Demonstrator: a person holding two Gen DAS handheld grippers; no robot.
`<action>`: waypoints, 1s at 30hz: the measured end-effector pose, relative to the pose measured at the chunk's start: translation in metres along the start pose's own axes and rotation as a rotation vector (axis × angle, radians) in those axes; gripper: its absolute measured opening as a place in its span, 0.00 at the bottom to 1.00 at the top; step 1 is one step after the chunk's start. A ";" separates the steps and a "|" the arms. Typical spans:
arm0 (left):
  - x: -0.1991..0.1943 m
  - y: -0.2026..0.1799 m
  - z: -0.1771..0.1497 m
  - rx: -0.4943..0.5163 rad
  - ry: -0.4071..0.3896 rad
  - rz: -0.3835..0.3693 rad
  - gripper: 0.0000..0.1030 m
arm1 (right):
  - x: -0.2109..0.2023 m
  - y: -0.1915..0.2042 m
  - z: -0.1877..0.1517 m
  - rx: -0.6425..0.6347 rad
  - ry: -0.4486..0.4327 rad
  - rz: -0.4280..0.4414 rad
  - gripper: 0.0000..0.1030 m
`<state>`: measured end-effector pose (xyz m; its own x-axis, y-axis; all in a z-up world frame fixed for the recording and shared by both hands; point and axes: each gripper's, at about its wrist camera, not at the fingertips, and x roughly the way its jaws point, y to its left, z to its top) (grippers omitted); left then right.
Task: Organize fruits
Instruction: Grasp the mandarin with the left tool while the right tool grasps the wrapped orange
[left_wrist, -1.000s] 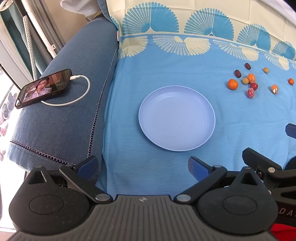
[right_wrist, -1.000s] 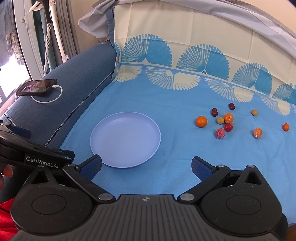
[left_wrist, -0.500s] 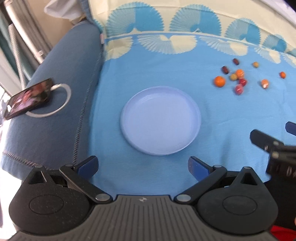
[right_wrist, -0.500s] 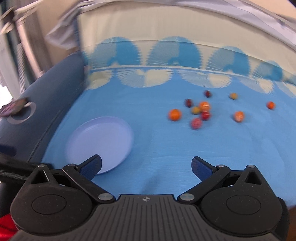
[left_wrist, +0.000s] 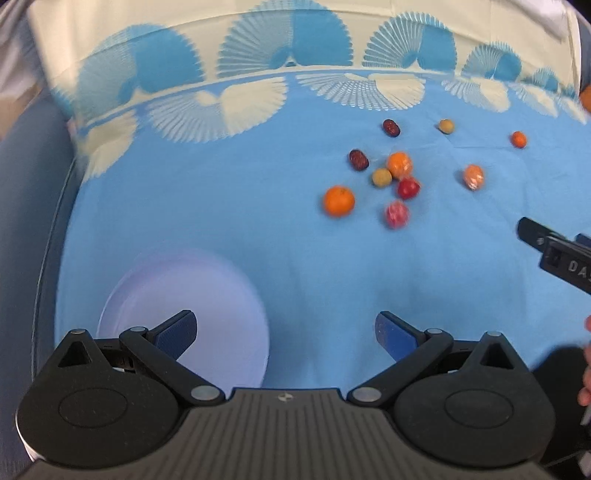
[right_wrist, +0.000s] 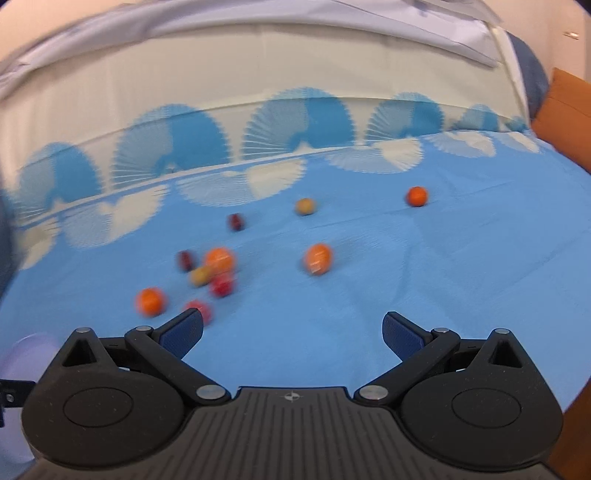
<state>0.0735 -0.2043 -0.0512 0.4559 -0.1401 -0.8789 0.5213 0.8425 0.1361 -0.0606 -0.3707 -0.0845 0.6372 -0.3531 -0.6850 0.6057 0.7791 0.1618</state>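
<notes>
Fingers (left_wrist: 177, 330) of left gripper (left_wrist: 284, 332) spread wide, empty, over plate (left_wrist: 207, 295), right gripper (right_wrist: 291, 332) likewise spread, fruits (right_wrist: 221, 260) ahead

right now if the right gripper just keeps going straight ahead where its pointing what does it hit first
Probably bare blue cloth: the open right gripper has no fruit between its fingers. The wrapped orange fruit lies nearest that line, slightly right of centre and farther off; blur makes depth uncertain.
</notes>
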 end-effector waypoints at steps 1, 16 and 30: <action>0.015 -0.006 0.012 0.017 0.002 0.002 1.00 | 0.017 -0.005 0.003 0.000 0.004 -0.015 1.00; 0.183 -0.038 0.103 0.102 0.096 0.004 1.00 | 0.197 -0.013 0.014 -0.043 0.083 -0.112 0.99; 0.147 -0.041 0.110 0.077 0.045 -0.040 0.38 | 0.156 -0.010 0.026 -0.072 0.008 -0.051 0.34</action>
<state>0.1982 -0.3167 -0.1362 0.4013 -0.1477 -0.9039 0.5934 0.7937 0.1338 0.0452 -0.4469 -0.1745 0.6024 -0.3894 -0.6968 0.6014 0.7954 0.0755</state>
